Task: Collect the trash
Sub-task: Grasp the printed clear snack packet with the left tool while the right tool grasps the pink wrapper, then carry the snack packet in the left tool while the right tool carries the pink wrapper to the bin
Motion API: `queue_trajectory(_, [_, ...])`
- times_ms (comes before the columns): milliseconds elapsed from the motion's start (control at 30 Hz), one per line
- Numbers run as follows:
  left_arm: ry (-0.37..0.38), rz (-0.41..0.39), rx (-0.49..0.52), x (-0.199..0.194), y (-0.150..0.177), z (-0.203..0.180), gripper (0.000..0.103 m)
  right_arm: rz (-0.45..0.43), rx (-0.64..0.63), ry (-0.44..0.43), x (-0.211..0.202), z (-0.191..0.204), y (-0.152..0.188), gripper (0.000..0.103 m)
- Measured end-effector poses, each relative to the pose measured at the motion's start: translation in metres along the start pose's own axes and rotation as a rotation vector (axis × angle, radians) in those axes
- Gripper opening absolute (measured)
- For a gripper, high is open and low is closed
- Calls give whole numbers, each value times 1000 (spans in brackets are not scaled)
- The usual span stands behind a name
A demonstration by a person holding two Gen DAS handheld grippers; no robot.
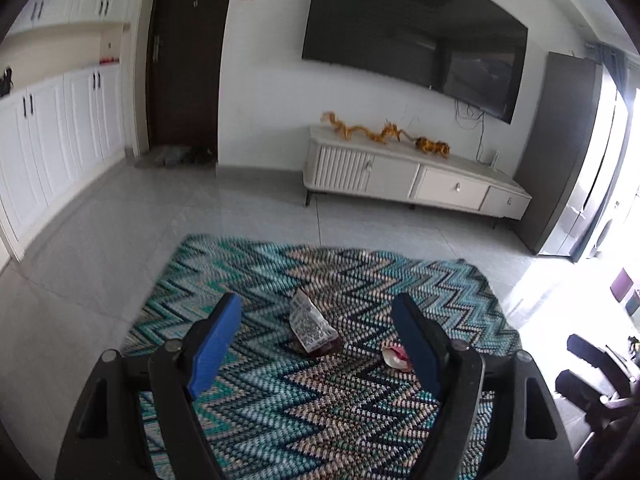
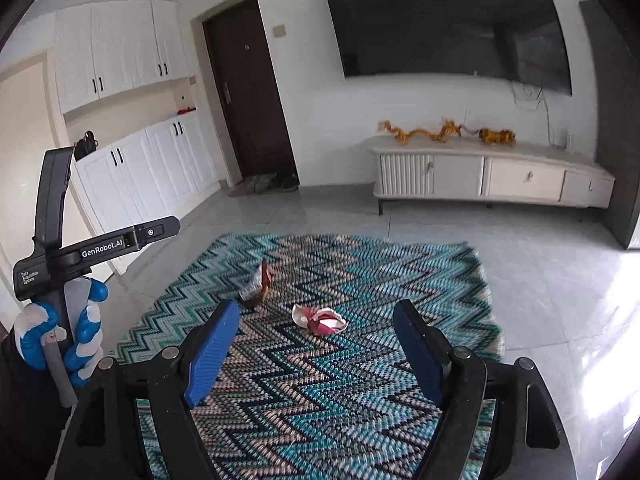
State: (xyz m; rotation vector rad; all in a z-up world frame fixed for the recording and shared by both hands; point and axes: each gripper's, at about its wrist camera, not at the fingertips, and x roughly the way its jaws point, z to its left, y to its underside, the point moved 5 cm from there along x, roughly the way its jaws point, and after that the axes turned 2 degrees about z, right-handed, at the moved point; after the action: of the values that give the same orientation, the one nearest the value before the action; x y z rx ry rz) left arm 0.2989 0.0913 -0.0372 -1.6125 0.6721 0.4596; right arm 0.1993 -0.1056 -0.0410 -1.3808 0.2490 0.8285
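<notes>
Left claw (image 1: pixel 316 312): released, blue-padded jaws standing wide apart, nothing between the pads, pointed forward and down toward the floor. Right claw (image 2: pixel 316 320): likewise released and empty, same forward-and-down aim. Directly ahead of the left claw, framed between its jaws: flattened white-and-dark-red printed snack wrapper (image 1: pixel 310 322), lying on the teal, black and beige zigzag woven rug (image 1: pixel 280 392), long axis running roughly away from the claw with a slight slant toward the right jaw. Just inside the right jaw of the left claw, partly hidden behind it: crumpled pink-and-white wrapper (image 1: pixel 394 357). From the right wrist view, same crumpled pink-and-white wrapper (image 2: pixel 319 320) centred between the right claw's jaws, spread mostly crosswise; printed snack wrapper (image 2: pixel 256 286) farther out and to the left, partly raised off the rug (image 2: pixel 320 400). Judged pairing: left claw nearer and better aligned to the printed wrapper, right claw to the crumpled one; each piece near but apart from its claw, no contact yet. Beside the right claw, on its left: left device gripped by a hand in a blue-and-white glove (image 2: pixel 60 340). Beyond the rug: pale tiled floor (image 2: pixel 560 280), low white TV cabinet (image 2: pixel 492 176) against the wall. No bin or bag for the trash visible in either view.
</notes>
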Motion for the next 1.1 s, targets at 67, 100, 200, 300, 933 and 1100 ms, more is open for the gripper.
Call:
queue_trajectory(67, [6, 39, -17, 33, 7, 1, 77, 38, 16, -17, 33, -7, 6, 80])
queue_trajectory(100, [7, 54, -21, 47, 10, 1, 77, 52, 20, -23, 46, -9, 10, 81])
queue_trajectory(200, [-4, 90, -24, 87, 17, -1, 77, 92, 17, -43, 85, -13, 18, 82])
queue_trajectory(300, [-21, 115, -20, 118, 22, -1, 77, 124, -14, -57, 118, -10, 21, 83])
queue_trajectory(933, [2, 218, -18, 164, 54, 4, 42, 250, -109, -53, 174, -5, 40, 44])
queue_trajectory(1100, [33, 202, 12, 137, 64, -6, 40, 238, -54, -60, 153, -12, 47, 36])
